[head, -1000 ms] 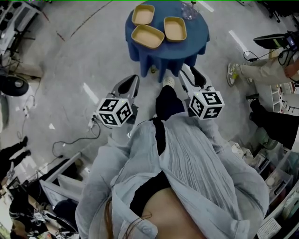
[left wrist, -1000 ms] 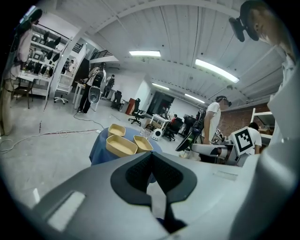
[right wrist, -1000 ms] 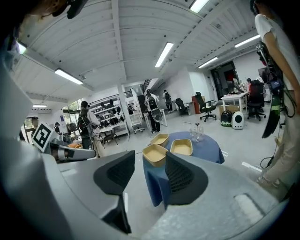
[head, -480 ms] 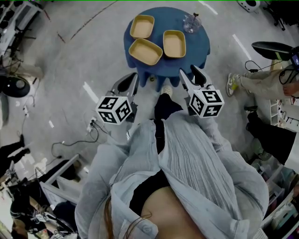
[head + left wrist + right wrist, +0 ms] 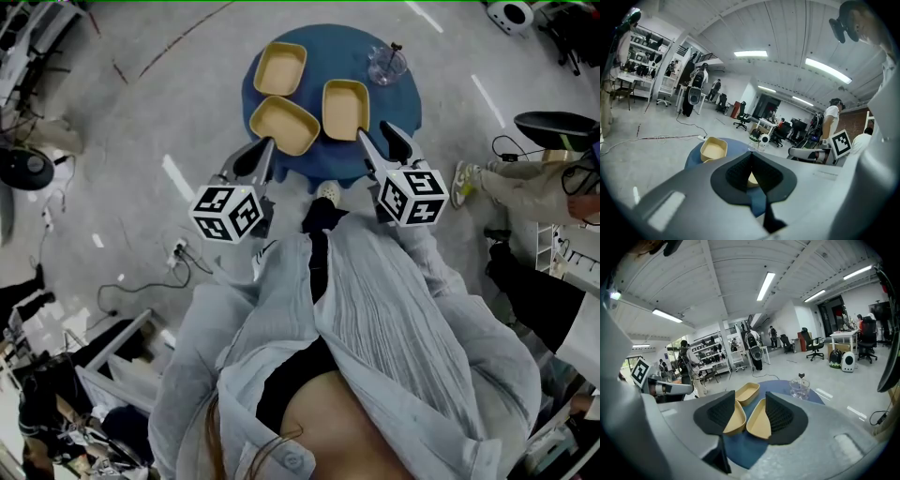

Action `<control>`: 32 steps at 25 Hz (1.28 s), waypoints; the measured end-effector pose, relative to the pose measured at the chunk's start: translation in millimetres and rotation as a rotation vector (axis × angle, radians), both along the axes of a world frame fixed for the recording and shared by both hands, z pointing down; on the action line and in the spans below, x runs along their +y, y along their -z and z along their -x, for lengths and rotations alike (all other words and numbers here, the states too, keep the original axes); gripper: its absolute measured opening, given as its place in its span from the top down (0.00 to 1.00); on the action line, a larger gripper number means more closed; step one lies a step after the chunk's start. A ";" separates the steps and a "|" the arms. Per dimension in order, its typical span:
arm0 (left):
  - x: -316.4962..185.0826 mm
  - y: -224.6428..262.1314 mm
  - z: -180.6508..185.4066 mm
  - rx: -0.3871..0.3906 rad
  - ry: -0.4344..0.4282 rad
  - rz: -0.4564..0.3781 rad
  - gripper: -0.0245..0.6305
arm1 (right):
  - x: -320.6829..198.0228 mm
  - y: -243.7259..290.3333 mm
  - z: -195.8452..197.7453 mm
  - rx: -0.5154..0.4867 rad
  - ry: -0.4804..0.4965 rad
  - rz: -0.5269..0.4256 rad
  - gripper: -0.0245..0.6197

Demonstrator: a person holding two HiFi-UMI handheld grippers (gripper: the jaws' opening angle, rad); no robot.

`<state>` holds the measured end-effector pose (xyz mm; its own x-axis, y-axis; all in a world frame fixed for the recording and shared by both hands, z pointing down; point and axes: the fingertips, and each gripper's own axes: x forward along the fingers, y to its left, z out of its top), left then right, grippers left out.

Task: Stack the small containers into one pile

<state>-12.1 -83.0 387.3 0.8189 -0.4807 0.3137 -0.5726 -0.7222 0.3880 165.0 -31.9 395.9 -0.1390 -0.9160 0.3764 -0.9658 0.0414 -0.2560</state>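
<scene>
Your left hand-held gripper is closed on nothing, your right hand-held gripper parted but empty; a hasty reach may shove the containers or clip the glass.

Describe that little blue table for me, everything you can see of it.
The table is small and round, covered by a dark blue cloth that drapes down over its edge, so whatever holds it up is hidden. It stands on the grey, concrete-looking floor. On its top sit three shallow tan containers, open side up and not stacked, and a clear glass vessel near the far right edge. Nothing else is seen resting on it.
</scene>
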 end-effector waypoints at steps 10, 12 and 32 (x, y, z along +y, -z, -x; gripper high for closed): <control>-35.9 -13.3 -26.6 0.005 0.037 0.007 0.94 | -35.7 -13.8 -33.5 0.003 0.019 0.021 0.64; -40.8 -17.4 -26.1 0.004 0.063 0.011 0.94 | -39.0 -21.9 -40.5 -0.007 0.014 0.033 0.64; -57.0 -77.4 -49.7 -0.091 -0.024 0.155 0.94 | -44.0 -106.8 -62.3 -0.176 -0.111 0.247 0.64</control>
<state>37.6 -140.0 464.8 0.7944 -0.4018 0.4554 -0.5938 -0.6715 0.4433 227.2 -75.9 502.8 -0.1263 -0.8129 0.5685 -0.9011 -0.1456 -0.4084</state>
